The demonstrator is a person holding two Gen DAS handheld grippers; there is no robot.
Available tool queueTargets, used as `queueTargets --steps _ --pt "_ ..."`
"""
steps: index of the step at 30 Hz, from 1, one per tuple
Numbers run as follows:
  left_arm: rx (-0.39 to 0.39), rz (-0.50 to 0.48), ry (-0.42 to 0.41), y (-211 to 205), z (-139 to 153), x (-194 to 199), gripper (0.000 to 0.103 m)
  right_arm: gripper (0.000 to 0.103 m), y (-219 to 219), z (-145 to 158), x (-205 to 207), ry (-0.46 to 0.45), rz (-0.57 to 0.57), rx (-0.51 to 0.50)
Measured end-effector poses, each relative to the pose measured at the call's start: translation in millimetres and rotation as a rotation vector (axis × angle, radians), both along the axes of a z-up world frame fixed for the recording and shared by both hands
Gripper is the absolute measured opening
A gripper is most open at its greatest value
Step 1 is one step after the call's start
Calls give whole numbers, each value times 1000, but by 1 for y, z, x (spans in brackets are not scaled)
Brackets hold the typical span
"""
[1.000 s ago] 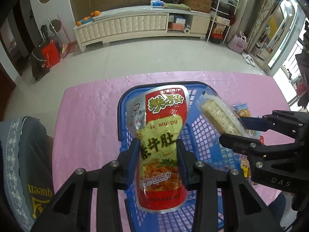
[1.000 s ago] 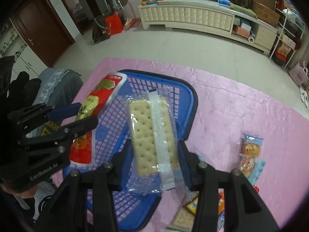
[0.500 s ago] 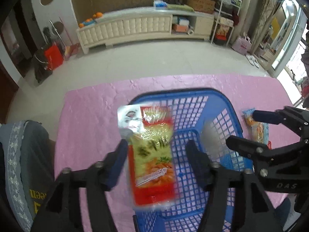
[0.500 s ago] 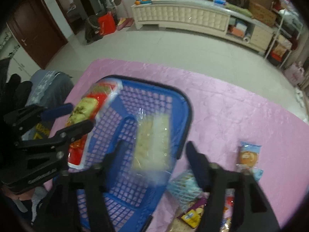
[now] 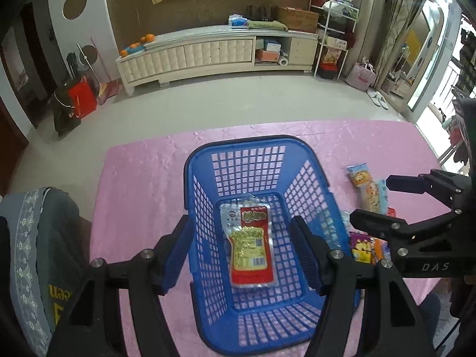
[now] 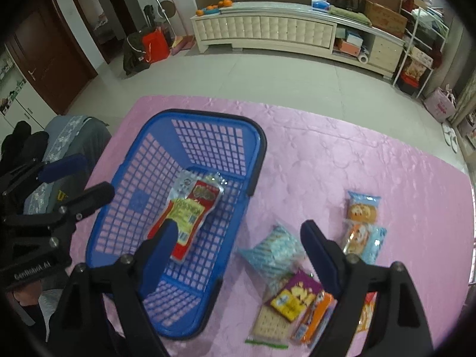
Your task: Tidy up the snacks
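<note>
A blue plastic basket (image 5: pixel 190 196) (image 6: pixel 255 160) stands on the pink tablecloth. A red and yellow snack pouch (image 5: pixel 253 250) (image 6: pixel 190 211) lies flat on its floor, and a clear wrapper edge (image 6: pixel 215 178) pokes out from under the pouch's far end. My left gripper (image 5: pixel 241 229) (image 6: pixel 95 175) hangs open above the basket, empty. My right gripper (image 6: pixel 239 229) (image 5: pixel 372 199) is open and empty too, over the basket's right rim and the loose snacks. Those include a light blue pack (image 6: pixel 272 251), a purple pack (image 6: pixel 296 294) and a cracker pack (image 6: pixel 267 324).
Two small cake packs (image 6: pixel 361 208) (image 6: pixel 364 242) lie further right on the pink tablecloth (image 6: pixel 342 154). An orange pack (image 6: pixel 315 318) sits beside the purple one. A chair draped with a grey garment (image 5: pixel 35 253) stands at the table's left edge. Beyond the table is bare floor.
Both grippers opened and let go: the red pouch and the cracker pack dropped into the basket. Both grippers then rose and drew back from it.
</note>
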State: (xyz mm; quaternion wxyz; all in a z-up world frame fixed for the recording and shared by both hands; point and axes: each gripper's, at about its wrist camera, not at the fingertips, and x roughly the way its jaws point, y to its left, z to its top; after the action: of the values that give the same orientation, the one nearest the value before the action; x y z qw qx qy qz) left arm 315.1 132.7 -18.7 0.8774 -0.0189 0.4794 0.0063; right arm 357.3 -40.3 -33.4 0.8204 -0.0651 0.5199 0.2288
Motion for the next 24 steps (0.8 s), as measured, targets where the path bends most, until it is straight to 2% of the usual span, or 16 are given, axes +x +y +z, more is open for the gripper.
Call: queueTargets --steps 12,14,18,24 --pt "-6 -38 -49 -43 45 -51 65 87 -54 48 -57 -57 -39 48" --pt "-3 -48 -59 -53 50 -57 69 87 -63 51 -65 -60 -53 50" --pt "0 -78 -72 -75 57 -70 70 87 -86 53 -85 -65 -77 58" --pt "7 -121 -66 -111 52 -85 78 87 -119 51 -105 -69 -116 80"
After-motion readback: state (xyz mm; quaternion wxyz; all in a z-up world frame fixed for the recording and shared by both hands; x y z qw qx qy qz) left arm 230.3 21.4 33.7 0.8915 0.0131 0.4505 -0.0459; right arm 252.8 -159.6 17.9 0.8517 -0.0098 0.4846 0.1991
